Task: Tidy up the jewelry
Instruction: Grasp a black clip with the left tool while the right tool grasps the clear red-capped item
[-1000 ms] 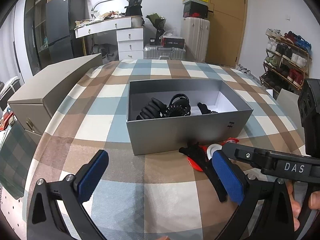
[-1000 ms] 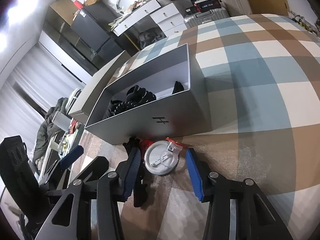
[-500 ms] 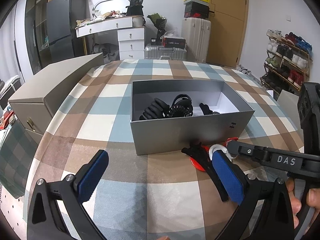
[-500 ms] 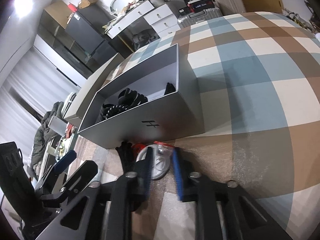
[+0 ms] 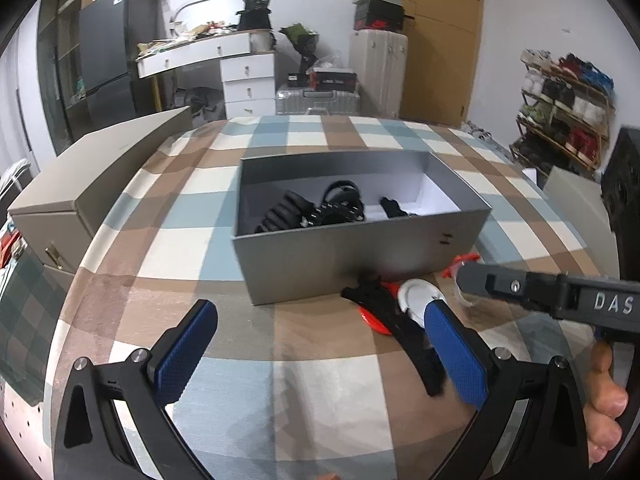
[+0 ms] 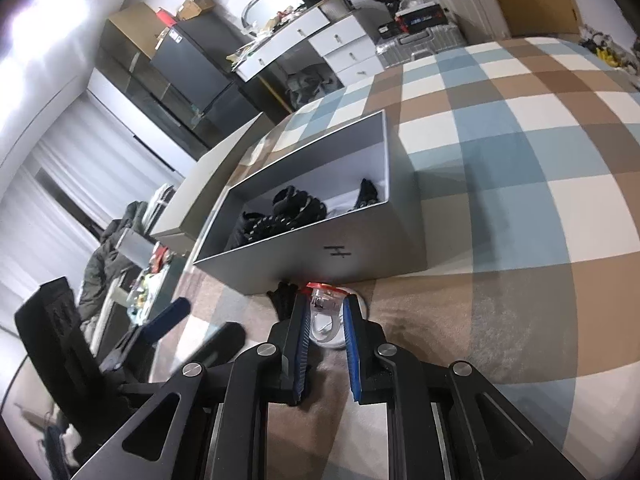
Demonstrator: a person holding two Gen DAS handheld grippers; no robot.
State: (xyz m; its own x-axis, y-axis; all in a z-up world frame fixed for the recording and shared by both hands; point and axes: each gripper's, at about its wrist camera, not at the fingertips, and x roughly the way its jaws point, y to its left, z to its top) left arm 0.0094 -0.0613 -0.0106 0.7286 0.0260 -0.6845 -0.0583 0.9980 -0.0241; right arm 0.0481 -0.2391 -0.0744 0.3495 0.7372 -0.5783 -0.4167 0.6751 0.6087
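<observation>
An open grey box (image 5: 352, 256) (image 6: 320, 248) stands on the checked table and holds black coiled jewelry (image 5: 320, 210) (image 6: 288, 216). In front of it lie a white round case (image 5: 416, 300), a red piece (image 5: 370, 316) and a black strap (image 5: 408, 344). My right gripper (image 6: 325, 318) is shut on a small clear case with a red rim (image 6: 325, 300), just above the white case (image 6: 332, 338). My left gripper (image 5: 316, 344) is open and empty, low over the table in front of the box.
A beige closed case (image 5: 92, 184) lies at the table's left edge. The checked cloth (image 6: 520, 200) stretches right of the box. A desk with drawers (image 5: 244, 76), suitcases and a shoe rack (image 5: 564, 104) stand behind the table.
My right gripper's jaws have closed from wide open onto the small clear case. The left gripper has stayed open and shifted only slightly.
</observation>
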